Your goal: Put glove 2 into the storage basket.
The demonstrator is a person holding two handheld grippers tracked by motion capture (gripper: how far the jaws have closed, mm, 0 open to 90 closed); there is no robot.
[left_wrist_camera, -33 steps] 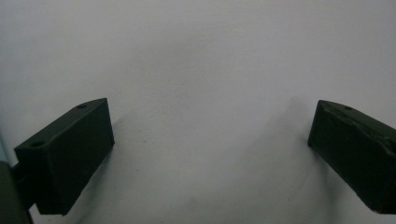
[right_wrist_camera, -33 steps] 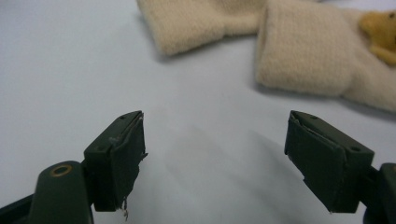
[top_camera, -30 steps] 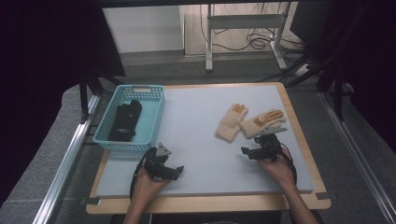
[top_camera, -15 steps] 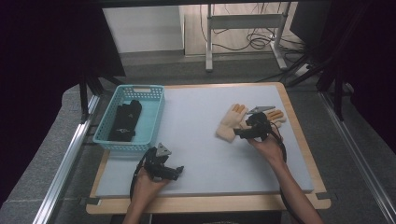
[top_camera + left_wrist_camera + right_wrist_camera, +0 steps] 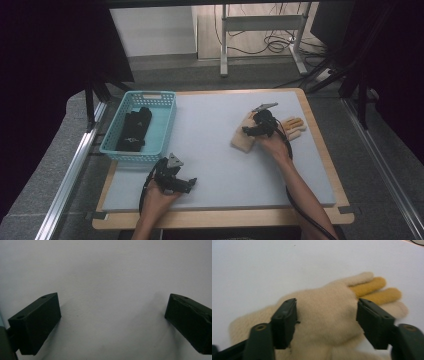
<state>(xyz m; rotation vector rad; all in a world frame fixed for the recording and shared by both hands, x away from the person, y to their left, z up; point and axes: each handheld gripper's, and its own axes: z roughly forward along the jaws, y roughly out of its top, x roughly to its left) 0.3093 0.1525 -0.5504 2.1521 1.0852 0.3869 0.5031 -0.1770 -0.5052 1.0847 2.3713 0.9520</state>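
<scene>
Two cream knit gloves with yellow fingers lie at the right of the grey mat. My right gripper (image 5: pixel 248 131) hovers over the left glove (image 5: pixel 241 141), and the other glove (image 5: pixel 296 123) lies just right of it. In the right gripper view the right gripper (image 5: pixel 327 322) stands open, its jaws straddling the glove's palm (image 5: pixel 324 302) without pressing it; the yellow fingers (image 5: pixel 374 288) point away to the right. My left gripper (image 5: pixel 186 184) rests near the mat's front left. In its own view the left gripper (image 5: pixel 112 322) is open over bare mat.
A light blue basket (image 5: pixel 166 125) stands at the left of the table with a black glove (image 5: pixel 133 130) inside. The wooden table edge (image 5: pixel 225 217) runs along the front. Dark frame posts and a metal rail (image 5: pixel 70 175) flank the left side.
My right hand has moved forward and left, from near the gloves' cuffs to over the left glove. The left hand has kept still.
</scene>
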